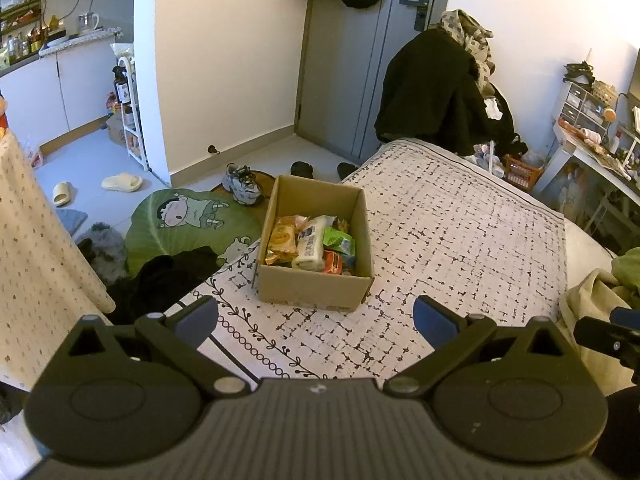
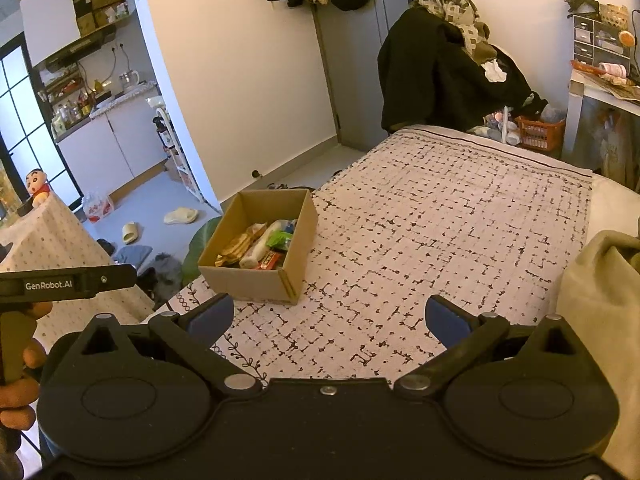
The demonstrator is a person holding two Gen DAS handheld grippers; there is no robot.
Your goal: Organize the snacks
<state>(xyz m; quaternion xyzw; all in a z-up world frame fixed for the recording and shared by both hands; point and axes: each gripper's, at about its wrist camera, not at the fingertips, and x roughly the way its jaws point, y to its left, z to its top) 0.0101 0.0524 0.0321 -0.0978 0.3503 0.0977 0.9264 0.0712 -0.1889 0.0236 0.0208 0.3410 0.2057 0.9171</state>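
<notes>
Left gripper: jaws spread wide, nothing between them, held above the bed, box ahead.
Right gripper: jaws spread wide, empty, over the bed, box ahead to its left.
Hand: grips the left tool's handle, seen at the right view's left edge.
Box: open cardboard, on the bed near its left edge.
Snacks: packets piled inside the box; white, orange, green, red wrappers.
Bed: cover of white with black dashes.
Floor: slippers, sneaker, green mat.
</notes>
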